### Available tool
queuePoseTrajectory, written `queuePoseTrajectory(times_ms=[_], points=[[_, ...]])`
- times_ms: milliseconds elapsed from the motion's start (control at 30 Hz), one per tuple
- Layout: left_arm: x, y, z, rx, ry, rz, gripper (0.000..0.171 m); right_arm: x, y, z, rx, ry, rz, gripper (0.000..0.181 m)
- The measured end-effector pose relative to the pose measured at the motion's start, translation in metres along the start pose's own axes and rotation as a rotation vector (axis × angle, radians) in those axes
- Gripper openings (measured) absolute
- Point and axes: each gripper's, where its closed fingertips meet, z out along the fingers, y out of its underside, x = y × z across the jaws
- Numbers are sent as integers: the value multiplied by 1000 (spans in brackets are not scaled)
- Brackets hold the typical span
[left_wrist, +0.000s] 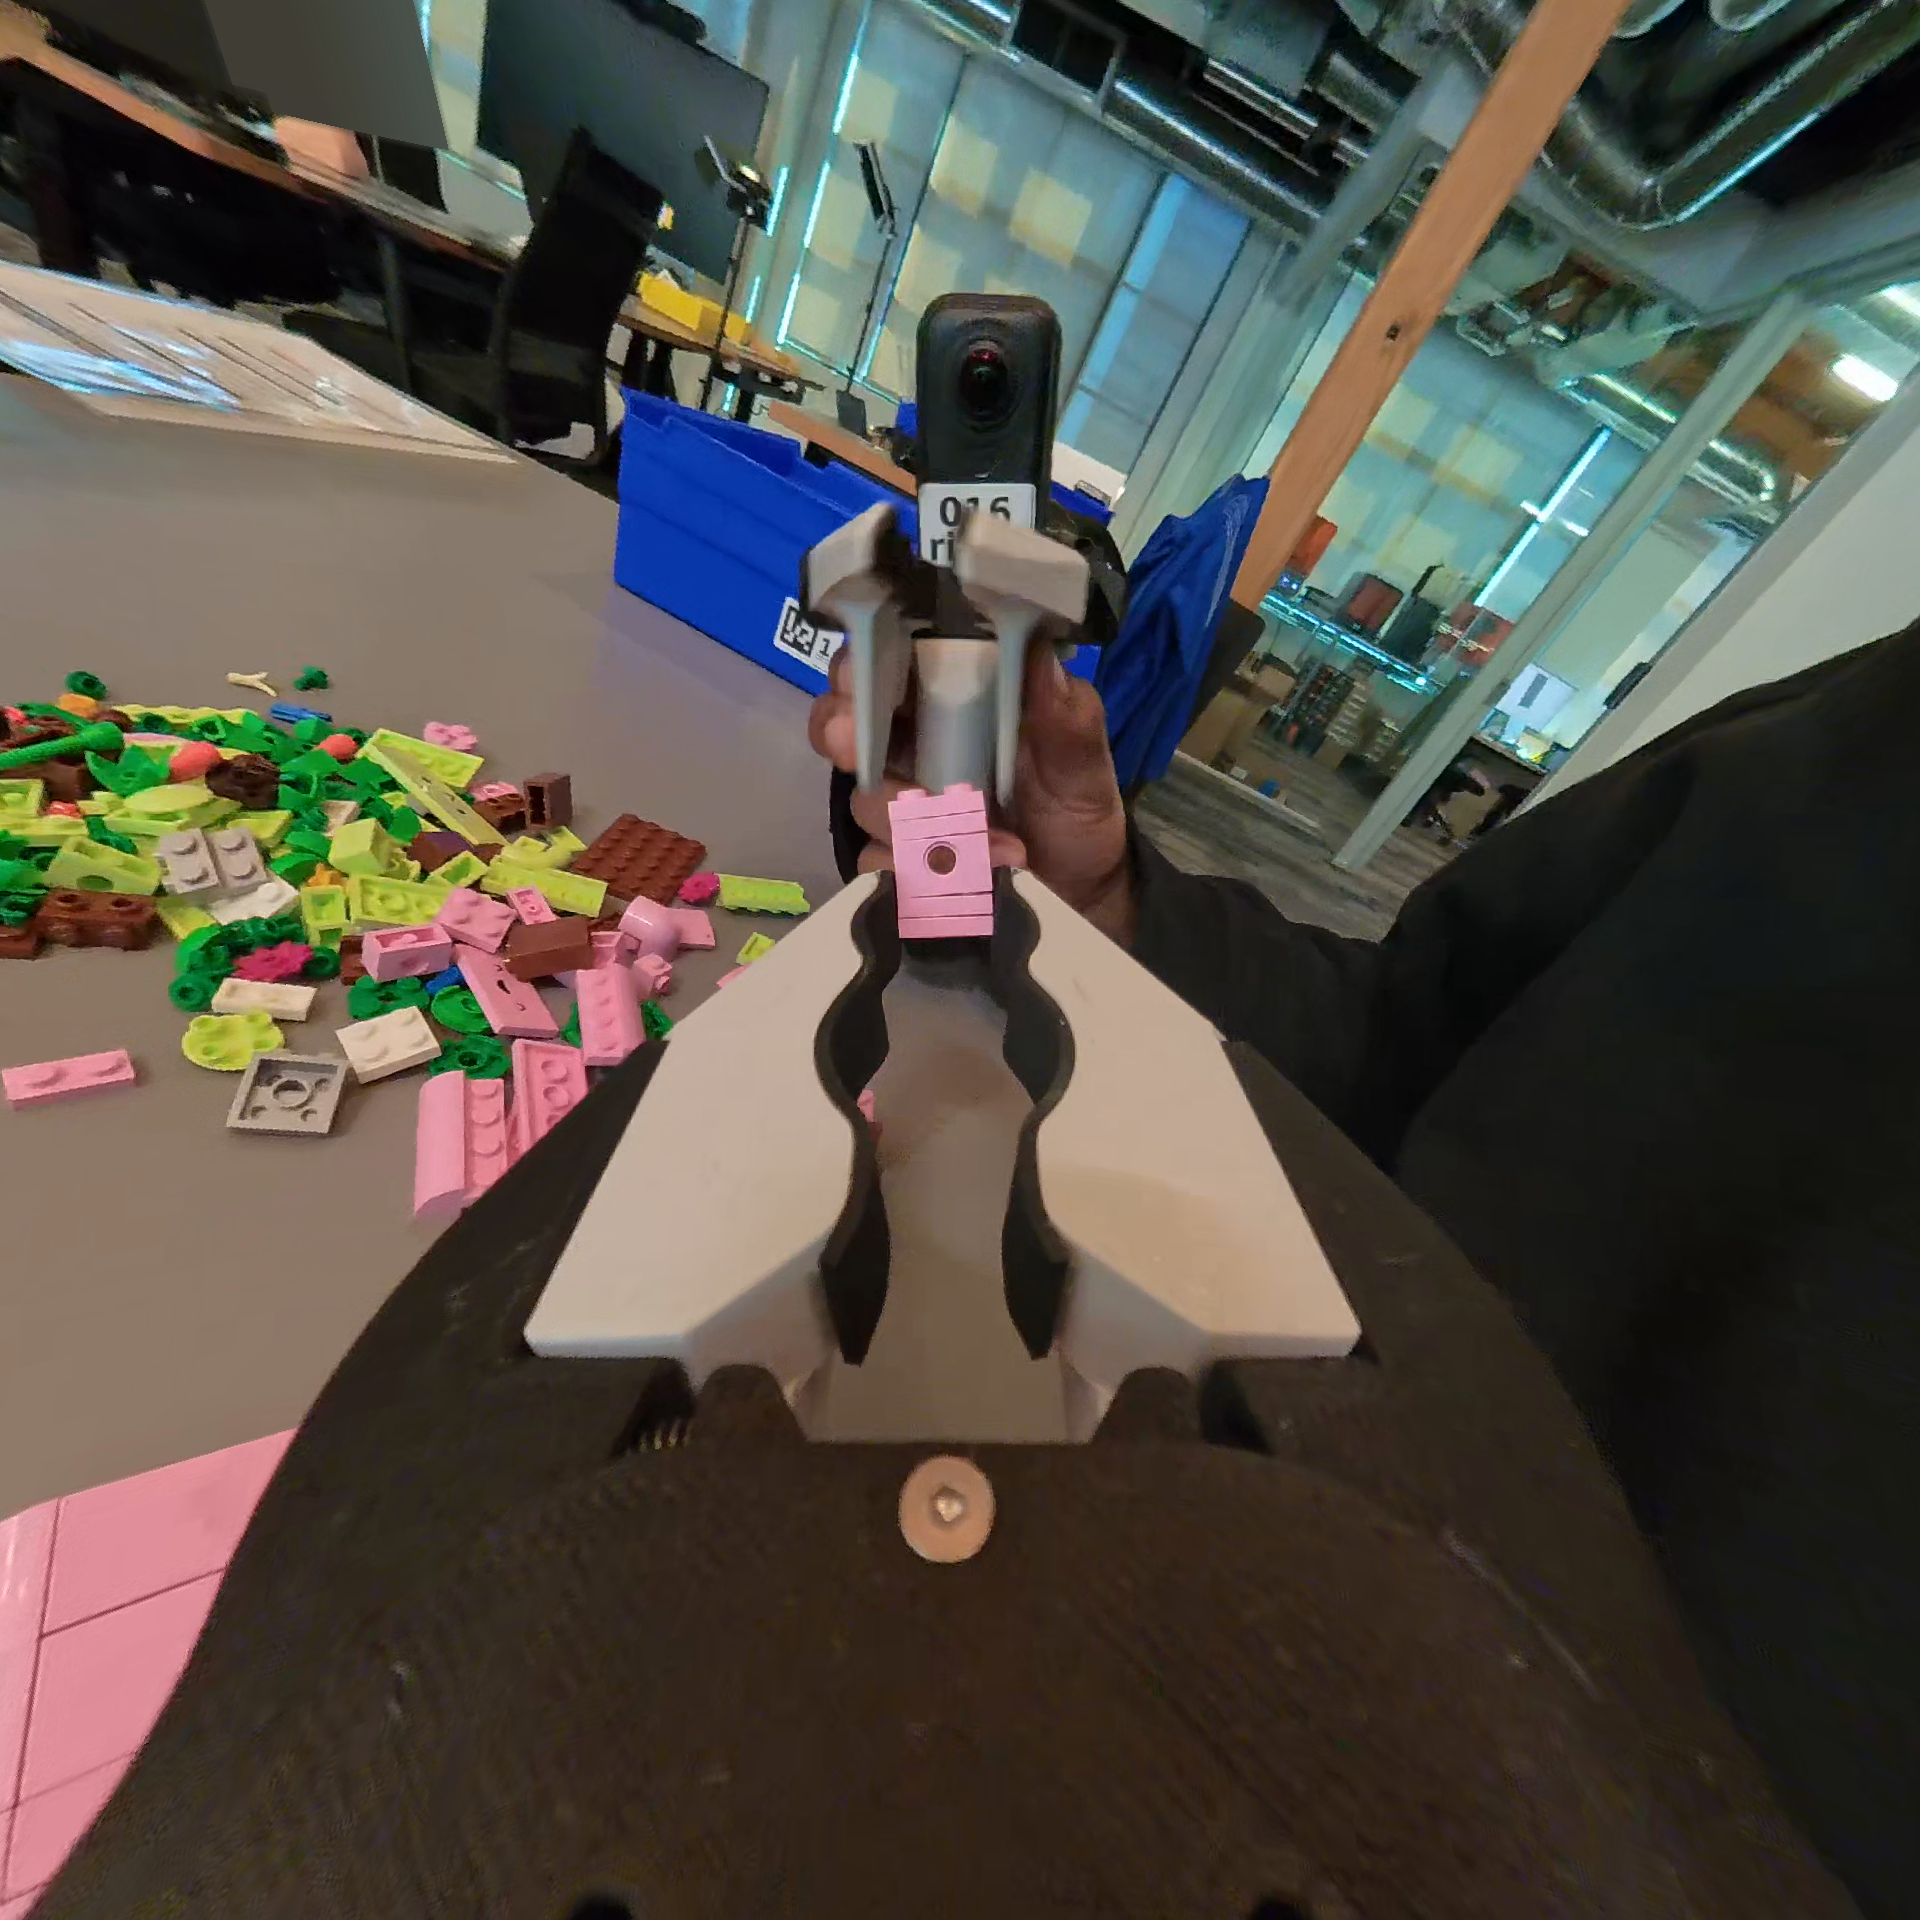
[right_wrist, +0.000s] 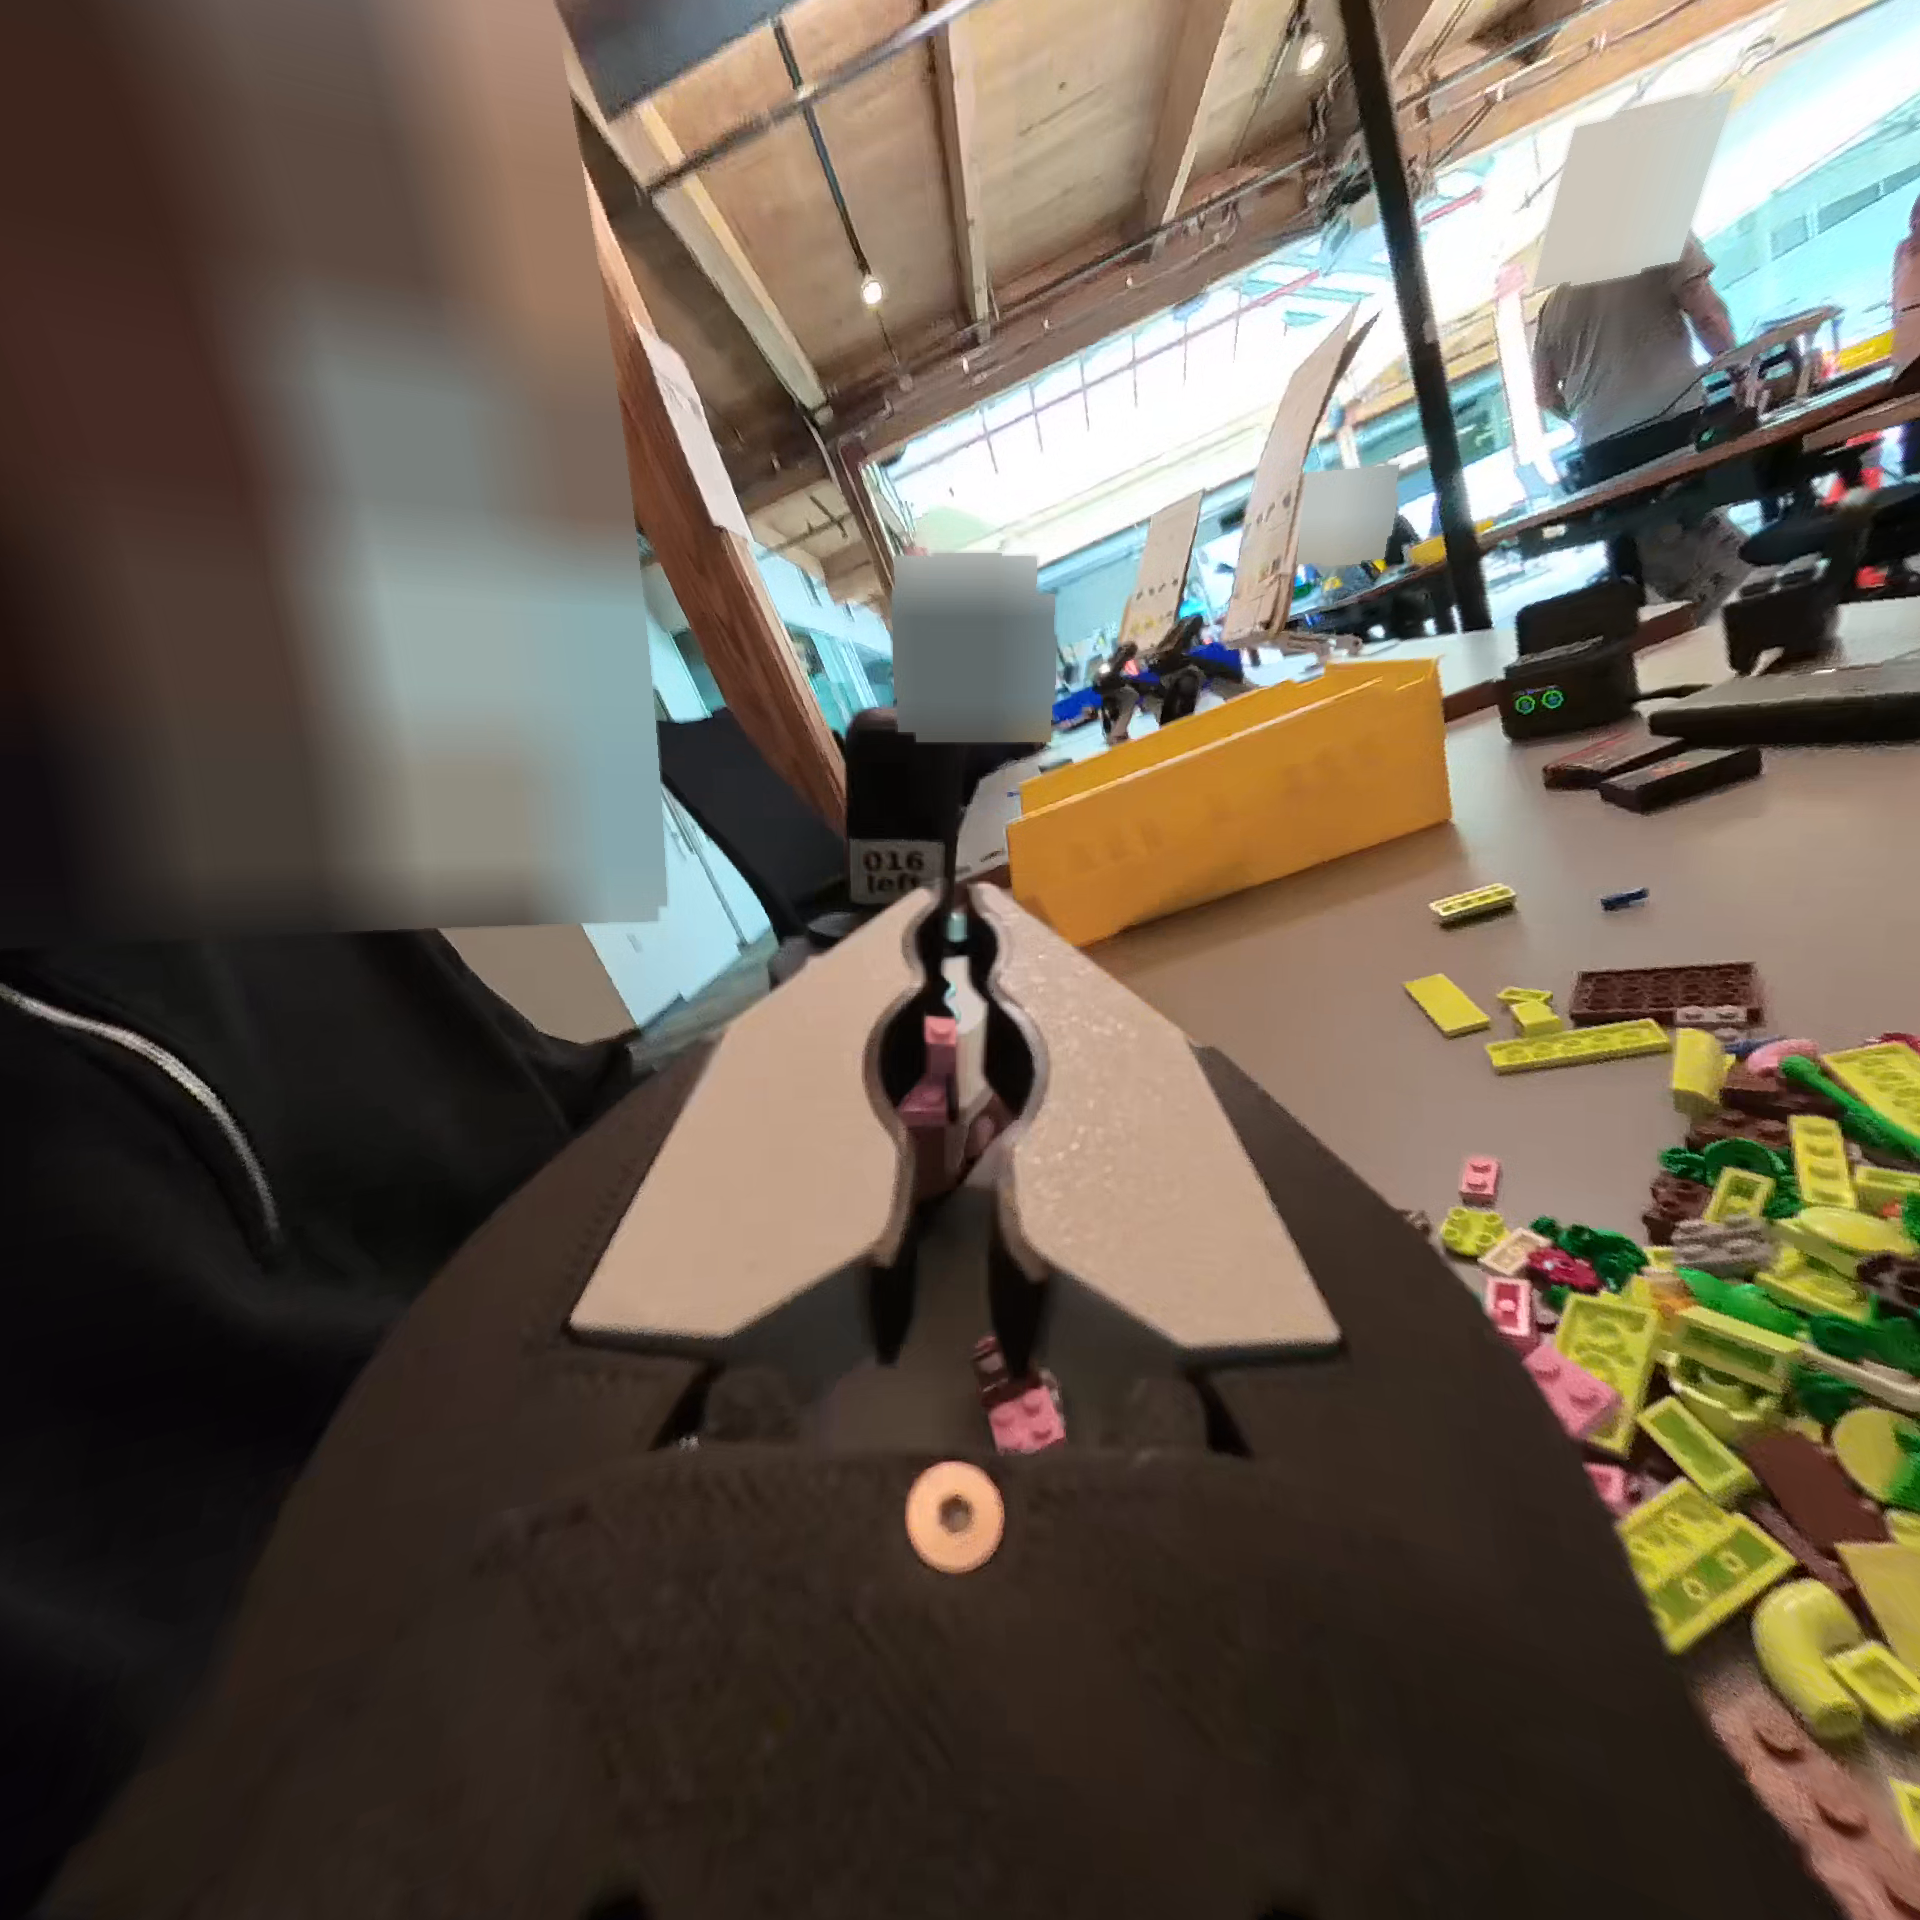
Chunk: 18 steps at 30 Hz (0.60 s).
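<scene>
While raised, left gripper clamps pink brick stack.

The left gripper has pale grey fingers with black inner pads on a matte black body. It grips a stack of pink studded bricks. The right gripper shows the same grey, speckled, and black. The counter is plain grey. The loose brick pile mixes lime, green, pink, brown, white and grey. The far plastic bin is blue; the open plastic tray is yellow. The sleeve is black.
</scene>
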Motion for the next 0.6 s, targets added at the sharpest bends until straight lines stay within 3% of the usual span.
queuePoseTrajectory(times_ms=[133, 600], points=[[-2, -4, -4, 31, 6, -18, 15, -7, 31, 20, -162, -61, 40, 35], [2, -4, -3, 33, 22, 3, 15, -10, 43, 24, -214, -91, 109, 12]])
